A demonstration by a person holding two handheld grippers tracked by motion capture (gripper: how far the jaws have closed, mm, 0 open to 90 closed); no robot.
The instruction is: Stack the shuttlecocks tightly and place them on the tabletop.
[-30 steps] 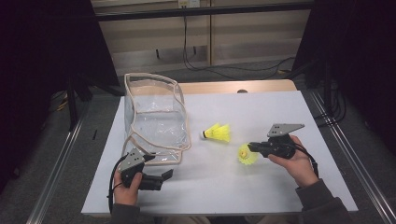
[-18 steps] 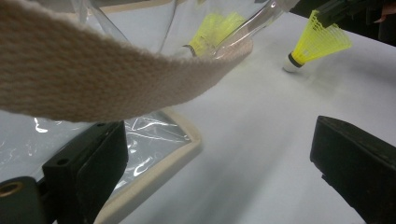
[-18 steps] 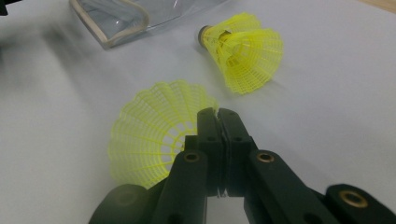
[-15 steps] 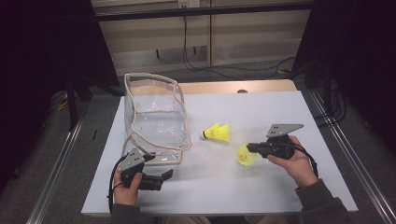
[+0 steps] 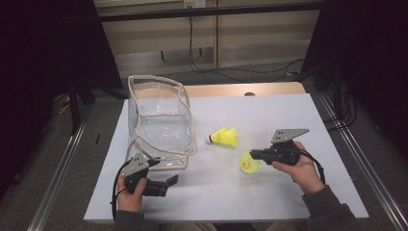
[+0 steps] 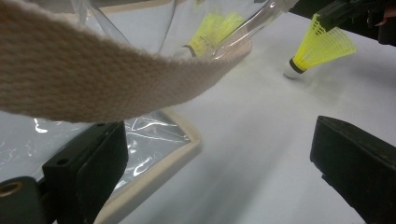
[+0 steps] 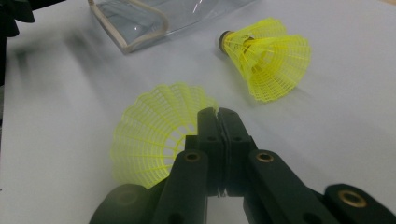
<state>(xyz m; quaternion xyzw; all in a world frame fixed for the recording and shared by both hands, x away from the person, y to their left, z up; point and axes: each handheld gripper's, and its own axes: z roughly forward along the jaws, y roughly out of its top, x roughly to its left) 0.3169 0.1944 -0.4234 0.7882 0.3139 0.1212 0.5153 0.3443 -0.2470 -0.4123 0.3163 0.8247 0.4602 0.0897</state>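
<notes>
My right claw point(image 7: 217, 114) pinches the skirt rim of a yellow shuttlecock point(image 7: 154, 133) just above the white counter point(image 5: 250, 192) — a second shuttlecock point(image 5: 225, 137) lies nearby. My left claw point(image 5: 163, 185) stands spread beside the clear bag point(image 5: 159, 120).

Yellow shuttlecocks, clear bag, white table

I see two neon-yellow shuttlecocks with lattice-mesh skirts: the one pinched in my right gripper point(image 7: 218, 122), the held shuttlecock point(image 7: 156, 133), has a white cork ringed in black in the left gripper view, and the loose shuttlecock point(image 7: 268, 63) has a dark band at its cork. My bag point(image 5: 159, 118) is clear plastic trimmed with beige woven webbing. Both grippers are black, the left gripper point(image 5: 166, 185) too, each topped by a grey plate, over a plain white table point(image 5: 269, 197)
</notes>
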